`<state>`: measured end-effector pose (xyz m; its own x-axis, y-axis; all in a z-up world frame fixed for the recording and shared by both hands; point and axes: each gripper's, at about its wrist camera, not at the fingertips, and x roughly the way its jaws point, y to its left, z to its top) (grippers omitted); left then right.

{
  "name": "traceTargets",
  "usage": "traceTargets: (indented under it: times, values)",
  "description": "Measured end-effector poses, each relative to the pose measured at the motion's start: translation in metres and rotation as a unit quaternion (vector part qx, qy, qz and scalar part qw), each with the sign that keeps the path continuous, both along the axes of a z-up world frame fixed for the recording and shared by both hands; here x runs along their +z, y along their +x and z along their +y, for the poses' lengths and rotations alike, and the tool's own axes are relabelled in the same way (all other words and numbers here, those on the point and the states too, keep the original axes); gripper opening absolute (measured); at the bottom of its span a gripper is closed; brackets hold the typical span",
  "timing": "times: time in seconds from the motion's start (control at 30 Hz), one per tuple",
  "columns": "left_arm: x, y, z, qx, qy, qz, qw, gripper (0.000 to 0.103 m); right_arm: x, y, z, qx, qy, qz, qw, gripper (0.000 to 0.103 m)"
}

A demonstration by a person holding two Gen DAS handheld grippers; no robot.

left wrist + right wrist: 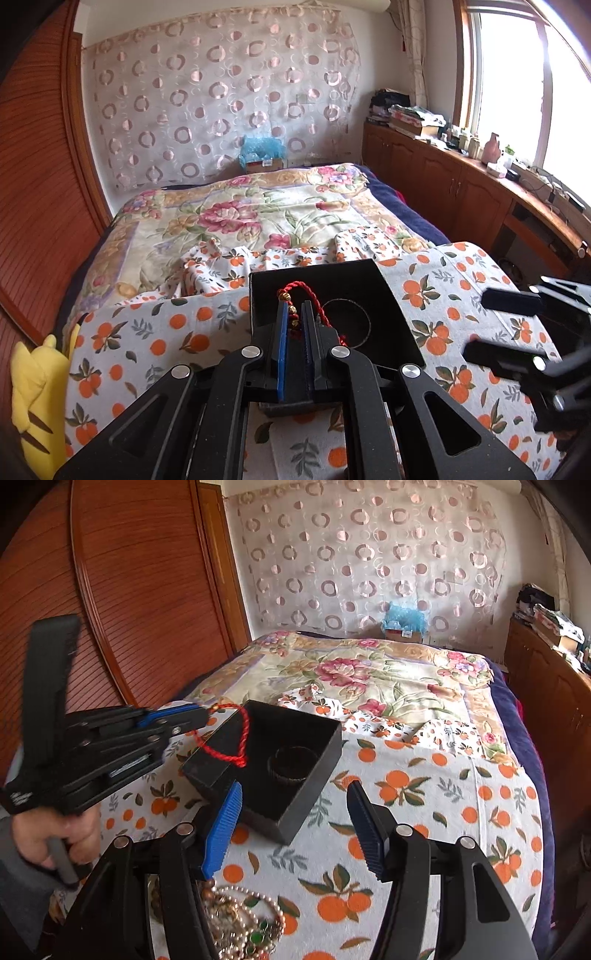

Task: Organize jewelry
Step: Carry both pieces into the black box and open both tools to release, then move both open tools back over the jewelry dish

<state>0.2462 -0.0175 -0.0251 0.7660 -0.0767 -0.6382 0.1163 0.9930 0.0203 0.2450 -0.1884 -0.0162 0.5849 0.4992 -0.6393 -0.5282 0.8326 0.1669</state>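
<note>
Over black box (384,291): red cord bracelet (295,291) is being clamped by left gripper (294,314).
Right gripper (295,794) is being held apart, empty, beside heaped jewelry (243,919).

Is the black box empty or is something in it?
Not empty. A dark bangle lies inside the open black box, and the red cord bracelet hangs over its edge.

2 hand-held tongs around the black box (280,760)

The left tongs (293,314) are pinched tight on a red cord bracelet (236,746) above the box's left rim, a hand (55,834) gripping their handle. The right tongs (293,823) hang at the box's near corner, blue pads (221,830) parted, nothing between them.
</note>
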Motion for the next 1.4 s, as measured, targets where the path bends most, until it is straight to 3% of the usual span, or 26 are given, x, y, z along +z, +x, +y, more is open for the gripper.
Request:
traceTargets:
  times: [0.03, 0.1, 0.27, 0.4, 0.87, 1.4]
  values:
    - [-0.001, 0.001, 0.0, -0.001, 0.0, 0.004, 1.0, 0.011, -0.001, -0.002, -0.001, 0.0, 0.0, 0.0, 1.0, 0.062]
    - [0.0, -0.002, 0.0, -0.002, -0.002, 0.001, 1.0, 0.036, -0.004, -0.009, -0.001, -0.001, 0.0, -0.003, 1.0, 0.062]
    - [0.004, -0.021, 0.004, -0.007, -0.002, -0.007, 1.0, 0.039, -0.014, -0.034, -0.008, 0.0, 0.008, -0.008, 1.0, 0.062]
    - [0.004, -0.049, 0.009, -0.015, 0.0, -0.009, 0.9998, 0.051, -0.022, -0.058, -0.009, 0.007, 0.014, -0.011, 1.0, 0.062]
    - [-0.029, -0.131, 0.021, -0.039, -0.015, 0.01, 0.9991, 0.052, -0.05, -0.124, 0.008, 0.05, -0.024, -0.013, 0.998, 0.062]
    - [-0.048, -0.173, 0.033, -0.031, -0.039, 0.019, 0.9986, 0.058, -0.075, -0.117, 0.04, 0.092, -0.074, 0.003, 0.993, 0.064]
